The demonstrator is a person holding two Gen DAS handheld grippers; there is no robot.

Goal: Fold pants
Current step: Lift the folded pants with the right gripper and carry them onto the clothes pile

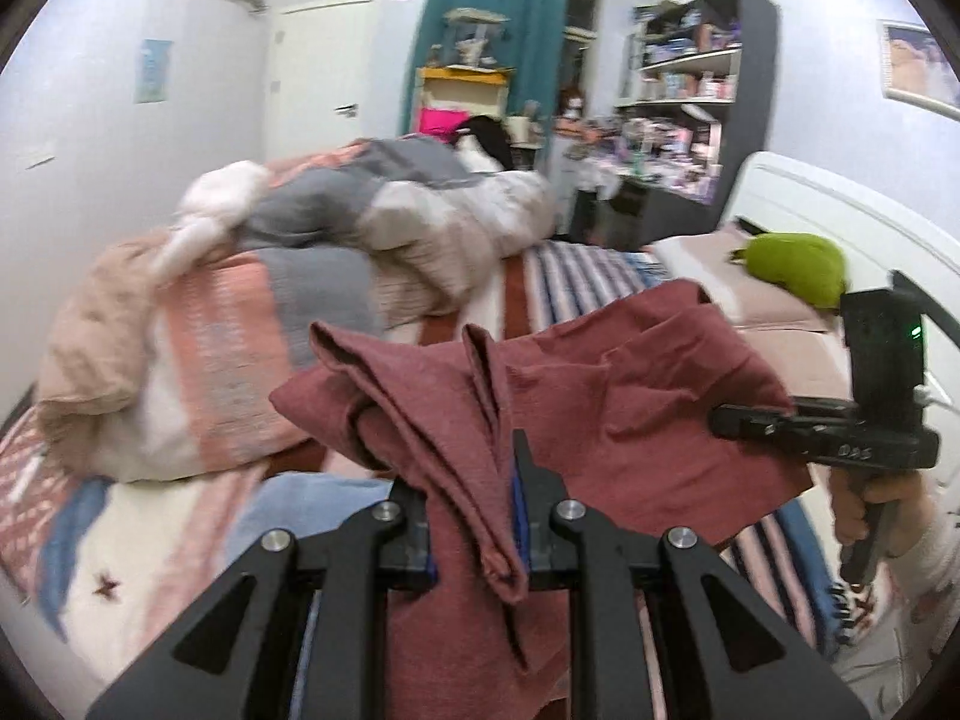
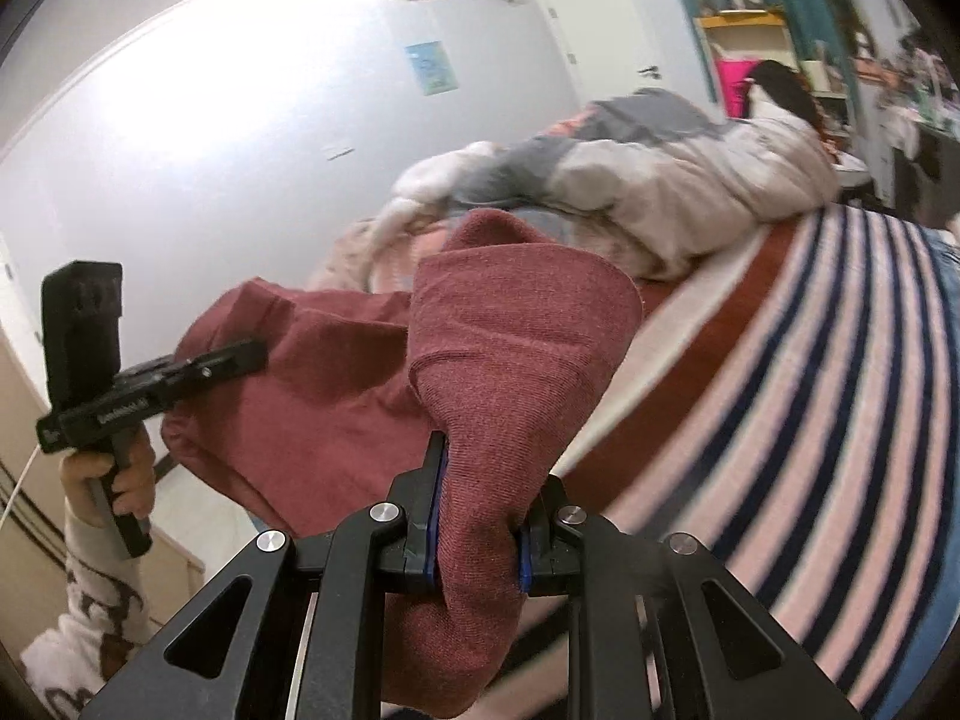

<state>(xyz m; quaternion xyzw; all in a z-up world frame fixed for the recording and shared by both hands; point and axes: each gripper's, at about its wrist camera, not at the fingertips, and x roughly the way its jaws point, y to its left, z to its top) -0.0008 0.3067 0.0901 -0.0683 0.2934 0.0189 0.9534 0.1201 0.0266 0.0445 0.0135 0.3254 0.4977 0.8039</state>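
Observation:
Dark red pants (image 1: 600, 396) hang in the air above the bed, held between both grippers. My left gripper (image 1: 471, 516) is shut on a bunched fold of the cloth, which spills forward and down over its fingers. In the right wrist view the pants (image 2: 336, 396) stretch leftward, and my right gripper (image 2: 480, 522) is shut on another thick fold. The right gripper also shows at the right of the left wrist view (image 1: 738, 420), its tips against the cloth. The left gripper appears at the left of the right wrist view (image 2: 252, 357), held by a hand.
A bed with a striped sheet (image 2: 810, 408) lies below. A heaped quilt (image 1: 288, 276) covers its far left side. A green plush toy (image 1: 792, 264) rests on a pillow by the white headboard (image 1: 840, 210). Cluttered shelves (image 1: 690, 72) and a teal curtain (image 1: 498, 18) stand beyond.

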